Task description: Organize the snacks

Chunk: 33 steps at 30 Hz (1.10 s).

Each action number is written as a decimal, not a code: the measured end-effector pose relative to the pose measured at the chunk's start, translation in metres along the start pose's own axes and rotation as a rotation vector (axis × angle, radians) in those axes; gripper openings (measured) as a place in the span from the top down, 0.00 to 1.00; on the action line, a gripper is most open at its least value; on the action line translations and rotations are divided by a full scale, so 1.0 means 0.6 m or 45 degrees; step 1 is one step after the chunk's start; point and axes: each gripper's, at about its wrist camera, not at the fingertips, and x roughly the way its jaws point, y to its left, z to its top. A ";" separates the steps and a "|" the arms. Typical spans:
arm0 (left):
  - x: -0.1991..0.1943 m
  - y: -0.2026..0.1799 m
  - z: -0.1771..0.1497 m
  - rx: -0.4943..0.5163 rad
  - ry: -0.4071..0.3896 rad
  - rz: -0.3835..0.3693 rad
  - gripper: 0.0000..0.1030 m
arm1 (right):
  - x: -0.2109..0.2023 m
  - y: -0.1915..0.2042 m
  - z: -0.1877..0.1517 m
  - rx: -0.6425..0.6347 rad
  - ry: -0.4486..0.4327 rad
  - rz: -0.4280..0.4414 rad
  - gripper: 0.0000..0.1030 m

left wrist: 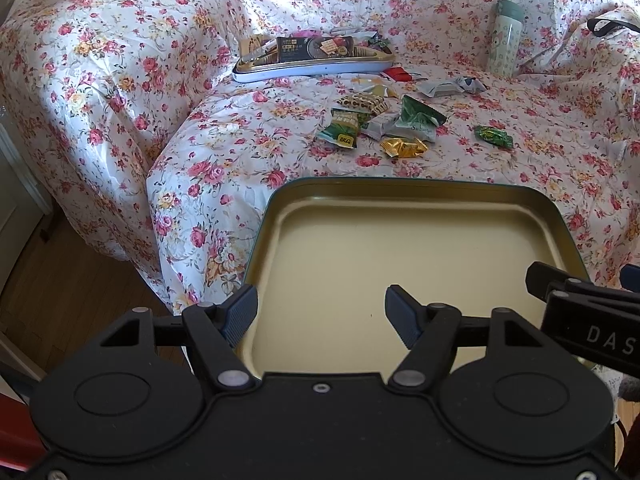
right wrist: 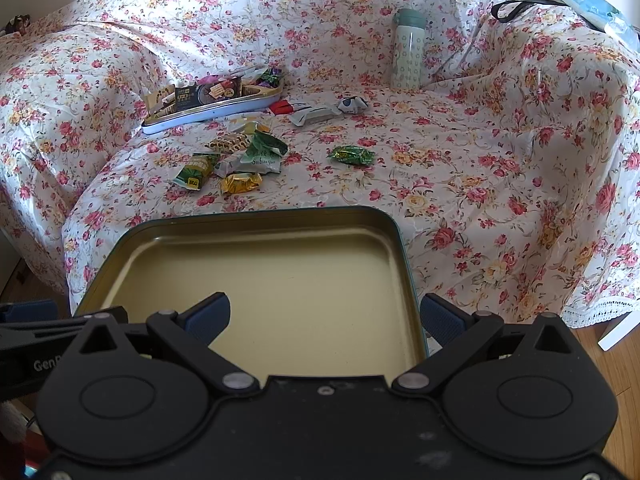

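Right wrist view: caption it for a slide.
Empty gold-lined rectangular metal tin before loose wrapped snacks on a floral-sheeted sofa.

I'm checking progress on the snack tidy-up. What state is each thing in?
Empty tin: upturned, nothing inside.
Far tin: holds snack packs.
Loose snacks: scattered on the sofa cover.
Bottle: upright, capped.
Left gripper: open.
Right gripper: open, straddling the empty tin's wall.
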 end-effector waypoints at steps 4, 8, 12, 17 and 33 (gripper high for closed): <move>0.000 0.000 0.000 0.000 0.000 0.000 0.30 | 0.000 0.000 0.000 0.001 0.001 0.000 0.00; 0.000 -0.001 0.000 -0.001 0.001 0.000 0.30 | 0.000 0.000 0.000 0.000 0.002 0.000 0.00; 0.000 -0.001 0.000 0.000 0.002 0.000 0.30 | 0.000 0.001 0.000 0.000 0.002 0.000 0.00; 0.004 -0.003 -0.004 0.000 0.010 -0.007 0.30 | 0.004 0.002 -0.002 0.002 0.013 0.008 0.00; 0.038 -0.001 0.018 0.138 0.217 -0.146 0.30 | 0.062 -0.005 0.022 -0.027 0.291 0.190 0.00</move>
